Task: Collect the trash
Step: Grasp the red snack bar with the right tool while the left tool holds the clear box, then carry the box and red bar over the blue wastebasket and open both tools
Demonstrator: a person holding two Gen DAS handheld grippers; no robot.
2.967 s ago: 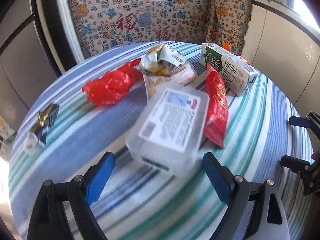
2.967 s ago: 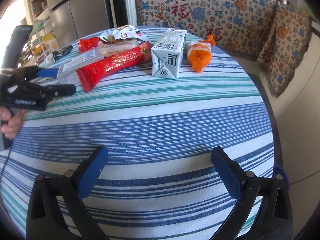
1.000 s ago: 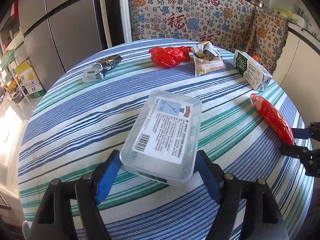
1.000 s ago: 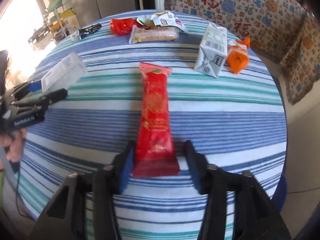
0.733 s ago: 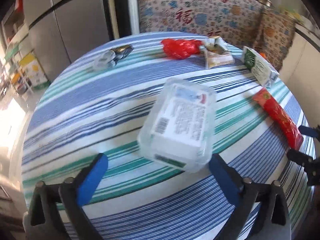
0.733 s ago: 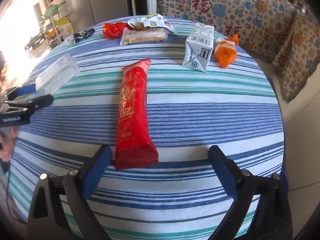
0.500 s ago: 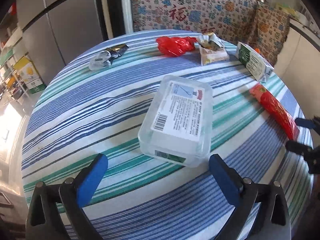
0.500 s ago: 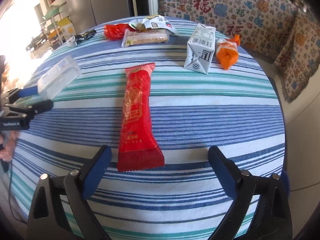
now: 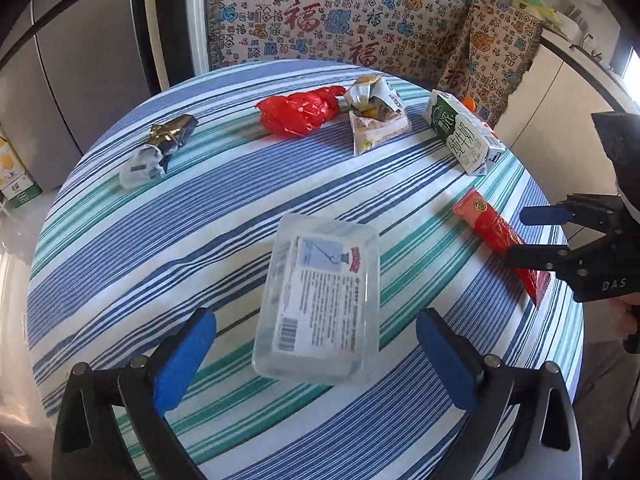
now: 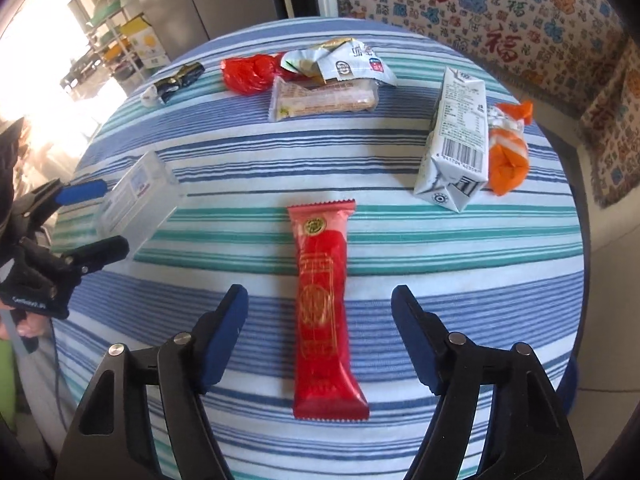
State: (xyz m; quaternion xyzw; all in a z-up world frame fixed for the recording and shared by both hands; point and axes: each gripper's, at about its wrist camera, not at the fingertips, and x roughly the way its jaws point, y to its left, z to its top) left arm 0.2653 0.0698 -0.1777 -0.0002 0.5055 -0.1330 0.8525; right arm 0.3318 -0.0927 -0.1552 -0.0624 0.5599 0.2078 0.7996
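Observation:
A clear plastic box (image 9: 320, 300) with a printed label lies on the striped round table (image 9: 200, 216), between the tips of my open left gripper (image 9: 316, 344), apart from both pads; it also shows in the right wrist view (image 10: 138, 200). A long red snack packet (image 10: 324, 304) lies flat between the tips of my open right gripper (image 10: 320, 320), untouched; it also shows in the left wrist view (image 9: 496, 236). Farther back lie a red plastic bag (image 9: 300, 110), a crumpled wrapper on a biscuit pack (image 9: 374, 114), a green milk carton (image 9: 460, 132) and a dark foil wrapper (image 9: 160, 148).
An orange wrapper (image 10: 508, 148) lies beside the carton near the table's right edge. A patterned cloth-covered seat (image 9: 340, 20) stands behind the table. A grey fridge (image 9: 80, 60) and shelves stand to the left. The table edge is close under both grippers.
Both grippers opened, releasing the box and the red packet onto the table. The left gripper then pulled back slightly; the right moved forward over the packet.

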